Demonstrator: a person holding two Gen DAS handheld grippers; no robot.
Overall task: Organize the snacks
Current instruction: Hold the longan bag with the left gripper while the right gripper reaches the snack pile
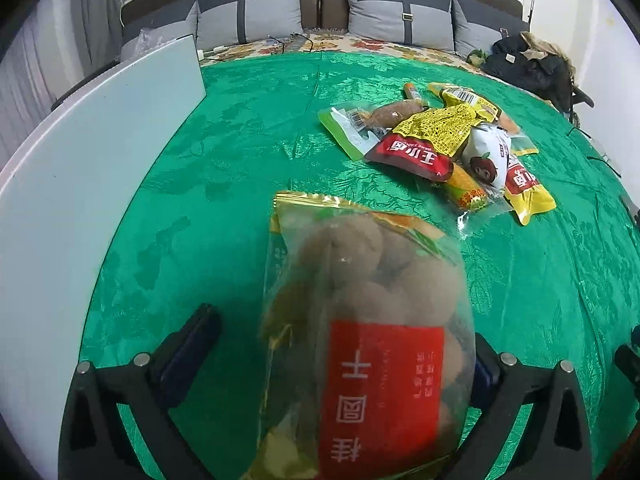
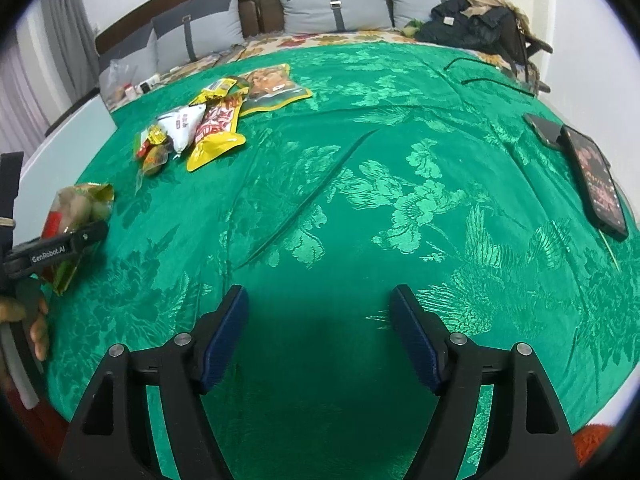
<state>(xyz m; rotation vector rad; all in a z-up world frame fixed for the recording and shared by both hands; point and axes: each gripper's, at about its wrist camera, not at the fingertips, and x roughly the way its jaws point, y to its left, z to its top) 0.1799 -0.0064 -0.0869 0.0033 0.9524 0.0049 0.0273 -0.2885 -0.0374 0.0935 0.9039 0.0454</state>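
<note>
One clear bag (image 1: 360, 320) holds round brown snacks (image 1: 352, 256).

Bare green cloth (image 2: 360, 208) lies between snack pile (image 2: 200, 128) and phones (image 2: 596, 184).

Glossy green brocade bedspread (image 2: 360, 152)

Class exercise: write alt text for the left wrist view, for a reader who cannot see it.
A clear bag of brown round snacks with a red label sits between the wide-open left gripper, above a green bedspread. A pile of snack packets lies beyond.
</note>
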